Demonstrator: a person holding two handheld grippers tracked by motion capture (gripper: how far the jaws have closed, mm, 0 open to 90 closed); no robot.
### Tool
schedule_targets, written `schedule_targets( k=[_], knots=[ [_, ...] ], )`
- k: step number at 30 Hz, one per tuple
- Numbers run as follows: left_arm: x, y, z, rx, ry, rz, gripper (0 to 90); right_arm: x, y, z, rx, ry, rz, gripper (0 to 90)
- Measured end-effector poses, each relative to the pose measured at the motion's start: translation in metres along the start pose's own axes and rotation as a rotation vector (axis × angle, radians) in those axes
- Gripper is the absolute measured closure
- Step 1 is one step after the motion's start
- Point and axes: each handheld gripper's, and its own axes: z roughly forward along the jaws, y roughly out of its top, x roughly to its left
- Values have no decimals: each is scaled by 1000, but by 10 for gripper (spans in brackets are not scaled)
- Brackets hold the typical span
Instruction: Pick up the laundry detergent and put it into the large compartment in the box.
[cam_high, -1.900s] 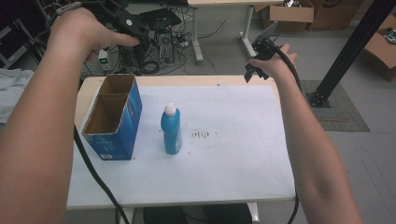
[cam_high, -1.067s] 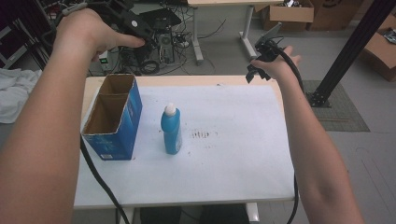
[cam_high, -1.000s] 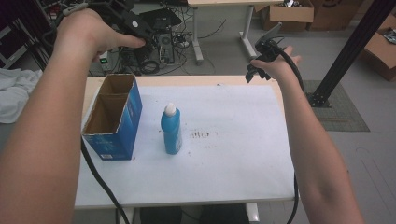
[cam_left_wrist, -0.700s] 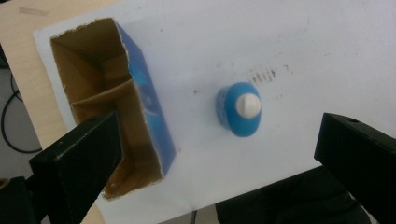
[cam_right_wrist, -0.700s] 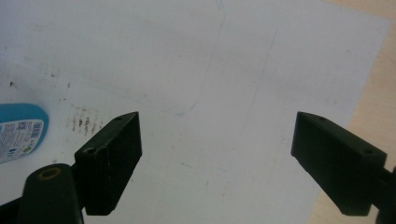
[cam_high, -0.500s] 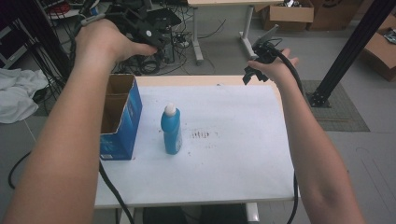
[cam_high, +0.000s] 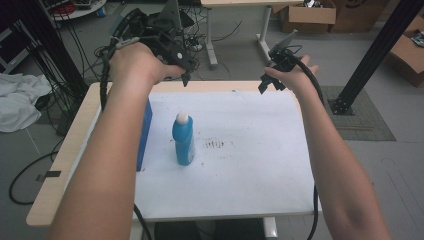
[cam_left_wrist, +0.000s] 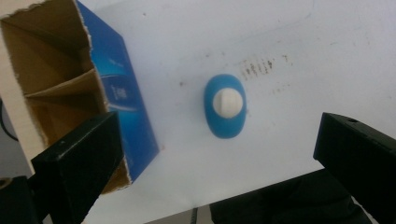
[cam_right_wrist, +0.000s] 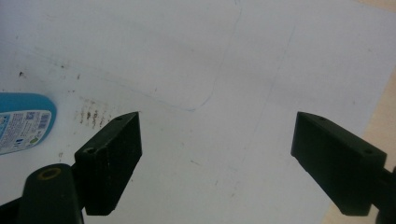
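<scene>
The left gripper (cam_high: 182, 62) has swung in toward frame centre — jaws spread wide, empty, above the blue bottle (cam_high: 183, 140) standing mid-table. The left forearm now hides most of the blue box (cam_high: 145, 131). The right gripper (cam_high: 272, 75) hovers upper right, released too.

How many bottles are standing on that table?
1. A blue bottle stands upright near the table's middle, just right of the open blue box. Part of the box's inside is hidden, so anything in it can't be ruled out.
</scene>
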Motion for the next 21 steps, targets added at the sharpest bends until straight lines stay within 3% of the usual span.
schedule_targets(
  k=[7, 21],
  knots=[
    [-10, 3, 20, 27, 3, 2, 23, -4, -4, 1, -7, 7, 7, 165],
    [-14, 4, 69, 69, -8, -14, 31, -7, -7, 6, -6, 8, 9, 165]
  ],
)
